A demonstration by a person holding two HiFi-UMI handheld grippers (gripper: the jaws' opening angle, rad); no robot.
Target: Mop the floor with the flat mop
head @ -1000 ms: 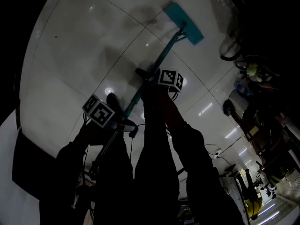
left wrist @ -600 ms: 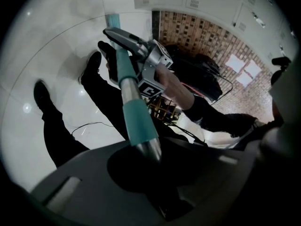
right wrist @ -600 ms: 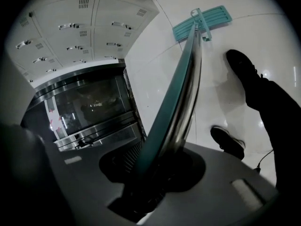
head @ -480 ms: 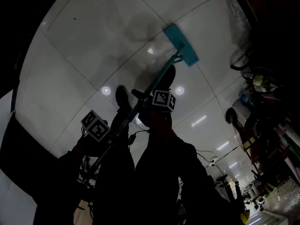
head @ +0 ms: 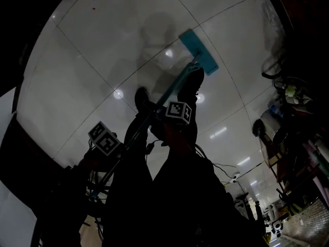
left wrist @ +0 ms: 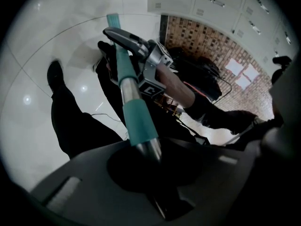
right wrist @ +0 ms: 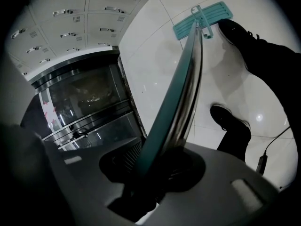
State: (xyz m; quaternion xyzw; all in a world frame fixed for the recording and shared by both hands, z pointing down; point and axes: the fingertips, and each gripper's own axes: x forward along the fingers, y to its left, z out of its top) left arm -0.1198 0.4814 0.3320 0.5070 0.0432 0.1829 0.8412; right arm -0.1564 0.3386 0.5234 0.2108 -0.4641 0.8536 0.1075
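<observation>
**Q:** Grip status, both tools?

**A:** The left gripper has its jaws clamped round the upper end of the pole, just below the teal sleeve. The right gripper is pinched on the same pole lower down. Neither holds anything else.

**Q:** Where is the mop, and how far along is the work?

**A:** In the head view the flat mop has its teal pad lying flat on the floor at about one o'clock. The pad is just beside the toe of the forward shoe. I judge the mopping to be under way, mid-stroke. The tiles are glossy all over, so mopped and unmopped areas cannot be told apart. How much is left is undetermined.

**Q:** Any brands, labels or legible writing?

**A:** None legible. The marker cubes carry black-and-white square patterns only. The lockers, at eleven o'clock in the right gripper view, show no readable print.
</observation>
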